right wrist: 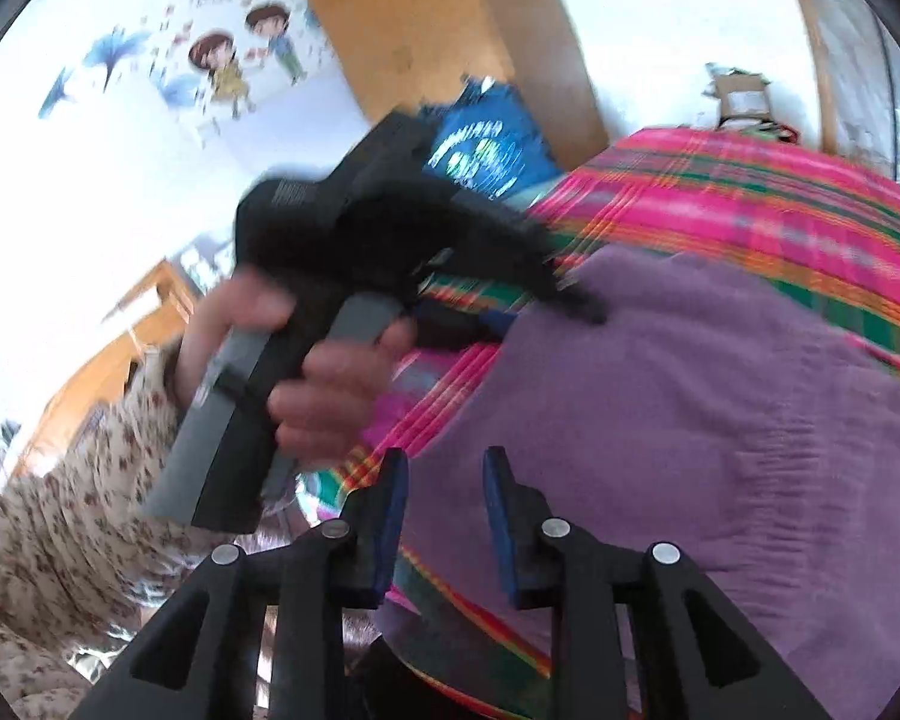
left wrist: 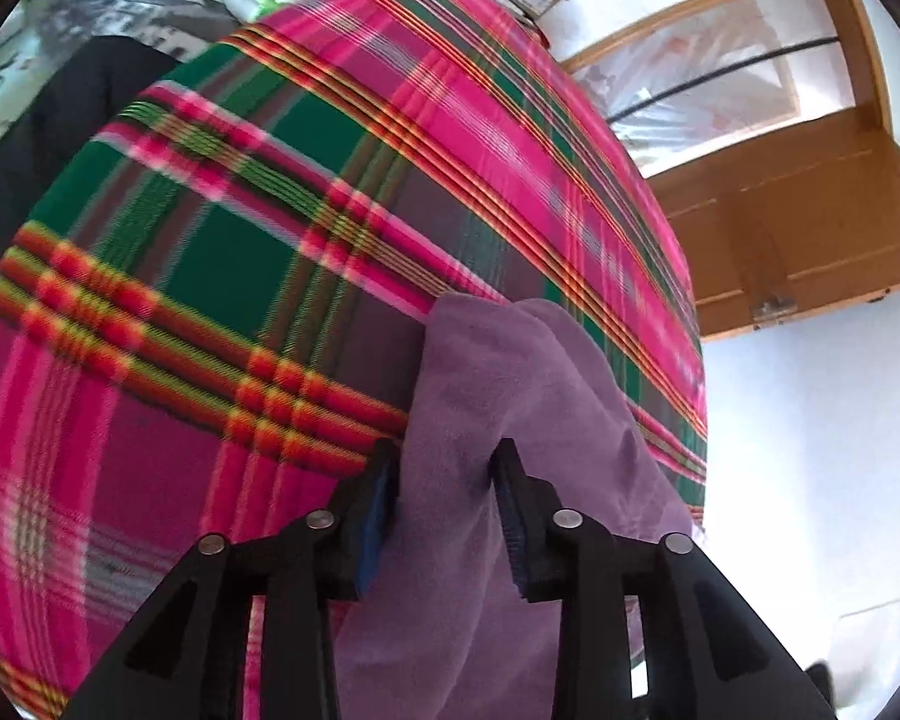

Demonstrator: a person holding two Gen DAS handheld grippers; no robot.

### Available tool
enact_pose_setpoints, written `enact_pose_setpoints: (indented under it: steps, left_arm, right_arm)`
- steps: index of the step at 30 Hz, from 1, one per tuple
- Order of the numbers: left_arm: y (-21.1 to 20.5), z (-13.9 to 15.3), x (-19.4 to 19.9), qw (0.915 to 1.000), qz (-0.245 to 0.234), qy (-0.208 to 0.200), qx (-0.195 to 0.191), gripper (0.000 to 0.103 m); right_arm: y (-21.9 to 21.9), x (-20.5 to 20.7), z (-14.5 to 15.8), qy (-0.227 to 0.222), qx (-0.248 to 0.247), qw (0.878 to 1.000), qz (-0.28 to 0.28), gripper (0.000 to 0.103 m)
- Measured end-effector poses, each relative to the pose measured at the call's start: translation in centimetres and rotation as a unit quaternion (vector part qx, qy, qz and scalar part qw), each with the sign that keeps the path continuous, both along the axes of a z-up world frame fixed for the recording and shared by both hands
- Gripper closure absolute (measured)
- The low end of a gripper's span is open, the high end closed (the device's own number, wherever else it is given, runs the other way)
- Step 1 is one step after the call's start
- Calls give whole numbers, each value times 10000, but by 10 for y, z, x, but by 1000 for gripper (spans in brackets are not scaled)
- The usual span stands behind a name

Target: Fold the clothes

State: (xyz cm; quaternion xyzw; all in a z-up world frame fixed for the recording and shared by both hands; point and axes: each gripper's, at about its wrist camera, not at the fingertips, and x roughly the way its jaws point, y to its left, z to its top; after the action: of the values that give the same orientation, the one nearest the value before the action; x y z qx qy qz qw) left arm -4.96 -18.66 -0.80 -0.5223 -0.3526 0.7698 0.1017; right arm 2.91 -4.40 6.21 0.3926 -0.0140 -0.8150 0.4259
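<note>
Across the middle of the left wrist view, your purple garment (left wrist: 498,420) runs up from the bottom edge as a soft, matte, fleece-like fold, lying on a plaid bedcover (left wrist: 240,228) of pink, green and orange stripes, flat-woven and stretched smooth. Your left gripper (left wrist: 447,468) stands partly open: black angular fingers with blue ribbed pads, the cloth passing up between them. The left pad touches the fold; the right pad looks just clear of it, so the cloth is not pinched. At the right of the frame, a wooden door (left wrist: 810,228) with a glazed panel; at upper left, a dark cloth (left wrist: 60,138) at the plaid's edge.

From the right wrist view, the purple garment (right wrist: 690,408) fills the right half, broad, with shallow creases. Your right gripper (right wrist: 444,474) is also partly open, blue pads apart; purple cloth lies under and between them, not squeezed. At centre left, your left hand (right wrist: 324,384) wraps the grey handle of the other tool (right wrist: 354,228), blurred. A floral sleeve (right wrist: 66,510) fills the lower left. A blue printed garment (right wrist: 486,150) lies at upper centre, past the plaid (right wrist: 750,192).
</note>
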Motion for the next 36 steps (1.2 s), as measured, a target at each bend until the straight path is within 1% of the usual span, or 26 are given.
enact_pose_setpoints:
  steps: [2, 3, 6, 8, 9, 11, 13, 15, 17, 18, 20, 22, 24, 26, 30, 36]
  left_arm:
    - [-1, 3, 5, 9998, 152, 21, -106, 65]
    - [-1, 5, 9, 9995, 241, 55, -184, 63]
    - [-4, 14, 24, 9979, 453, 206, -416, 61]
    - [-6, 21, 34, 9962, 589, 312, -569, 61]
    - [-7, 22, 38, 9954, 668, 331, -608, 60]
    - [-4, 21, 40, 9946, 797, 295, -593, 60]
    - [0, 24, 45, 9938, 854, 354, -612, 60]
    - [2, 34, 53, 9906, 931, 559, -836, 60]
    - [7, 45, 58, 9865, 992, 759, -1059, 60]
    - [10, 50, 62, 9857, 940, 845, -1111, 60]
    - [14, 60, 70, 9850, 761, 1016, -1171, 59]
    - [31, 65, 70, 9837, 505, 1148, -1287, 59]
    - [55, 68, 69, 9811, 146, 1269, -1454, 59]
    - [80, 65, 70, 9783, -327, 1336, -1548, 59]
    - [129, 59, 73, 9688, -1184, 1451, -1625, 59]
    - [189, 49, 69, 9566, -1949, 1448, -1610, 59]
  right_arm:
    - [23, 1, 2, 44, -18, 9994, -336, 68]
    - [33, 1, 2, 54, 6, 9986, -524, 67]
    - [57, -11, -6, -60, 230, 9938, -1090, 66]
    - [69, -20, -15, -186, 232, 9926, -1180, 66]
    - [73, -23, -19, -219, 233, 9931, -1128, 67]
    - [76, -39, -25, -124, 283, 9936, -1088, 67]
    - [84, -41, -23, 78, 354, 9913, -1264, 67]
    - [101, -35, -18, 195, 269, 9888, -1455, 67]
    - [124, -20, -16, 293, 410, 9816, -1840, 67]
    - [136, -12, -15, 342, 488, 9772, -2037, 67]
    - [167, -10, -22, 310, 669, 9648, -2526, 67]
    - [198, -4, -28, 191, 731, 9519, -2969, 67]
    - [227, 2, -32, 153, 806, 9384, -3356, 67]
    - [248, 7, -36, 178, 939, 9253, -3671, 67]
    - [285, 27, -38, 338, 1146, 9069, -4041, 67]
    - [320, 49, -40, 462, 1268, 8870, -4416, 67]
